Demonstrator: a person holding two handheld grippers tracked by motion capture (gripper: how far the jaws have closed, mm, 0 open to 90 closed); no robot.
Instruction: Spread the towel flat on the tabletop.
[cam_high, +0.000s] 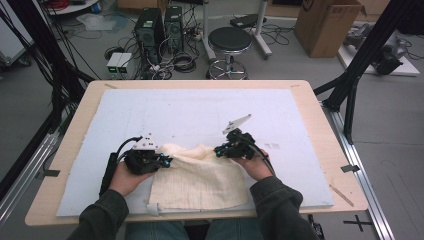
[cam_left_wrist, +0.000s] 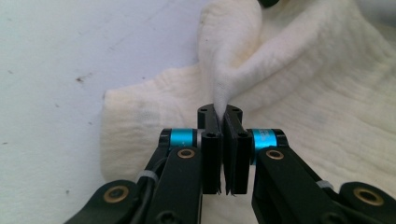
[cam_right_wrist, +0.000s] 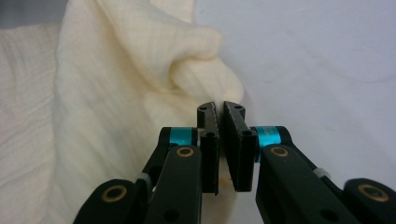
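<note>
The cloth (cam_high: 200, 175) lies on the mat (cam_high: 200, 112), at the mat's near edge and about midway across it. The mat lies on the table (cam_high: 320, 115), whose rim shows around it on all sides. The left gripper (cam_high: 161, 161) sits at the cloth's far left corner, the right gripper (cam_high: 218, 150) at the cloth's far right corner, and the cloth's far edge runs between the two. The person's hands lie on either side of the cloth, nearer than the grippers. Beyond the table's far edge, behind the cloth, a stool (cam_high: 229, 42) stands on the floor; left of the stool stand two computer towers (cam_high: 160, 27), and right of the stool stands a cardboard box (cam_high: 327, 25).
</note>
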